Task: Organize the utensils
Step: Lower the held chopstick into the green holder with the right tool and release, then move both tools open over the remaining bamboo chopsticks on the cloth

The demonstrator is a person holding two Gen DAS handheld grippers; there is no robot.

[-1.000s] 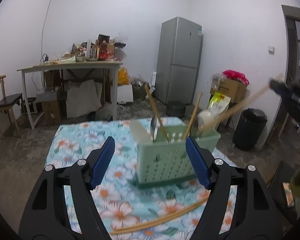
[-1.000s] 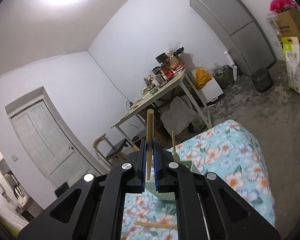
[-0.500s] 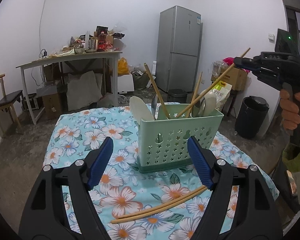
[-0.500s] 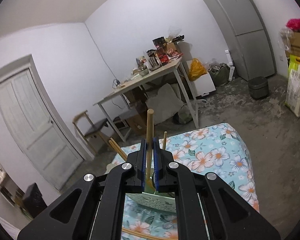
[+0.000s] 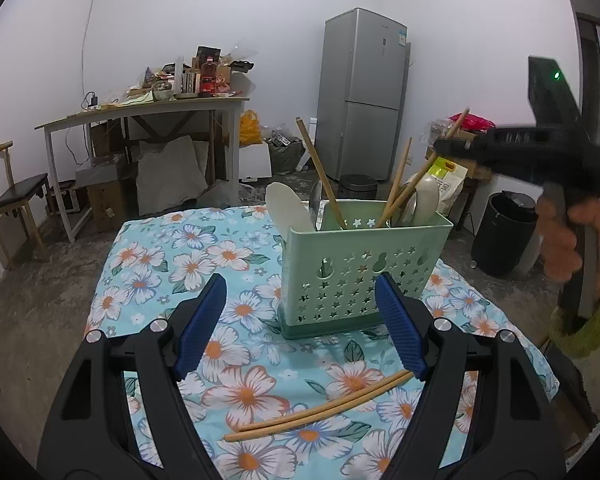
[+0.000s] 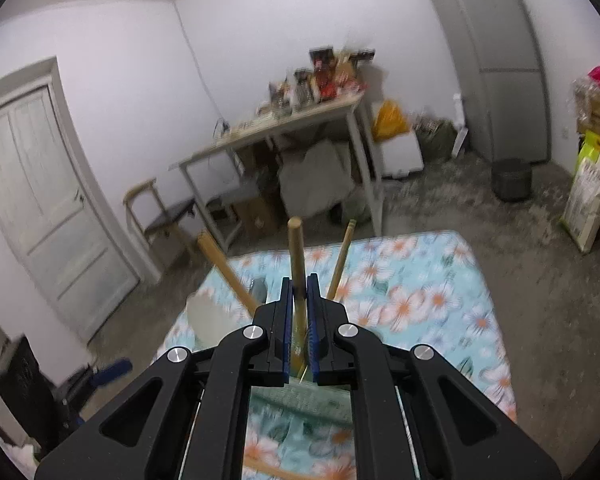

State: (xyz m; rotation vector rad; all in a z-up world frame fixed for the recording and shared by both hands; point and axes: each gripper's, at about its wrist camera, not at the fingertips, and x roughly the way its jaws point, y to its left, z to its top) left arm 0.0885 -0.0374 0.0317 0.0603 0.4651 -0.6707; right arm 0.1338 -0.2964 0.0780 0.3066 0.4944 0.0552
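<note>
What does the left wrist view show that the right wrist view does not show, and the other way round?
Only the left wrist view shows the open left gripper, the whole star-pierced front of the green caddy, the two chopsticks lying on the tablecloth and the black bin.

Only the right wrist view shows the white door and the right gripper shut on a chopstick.

Both show the floral tablecloth, the cluttered table and the fridge.

Both wrist views look down over the floral table point(image 5: 172, 264), sharing the green basket point(image 5: 364, 264).
</note>
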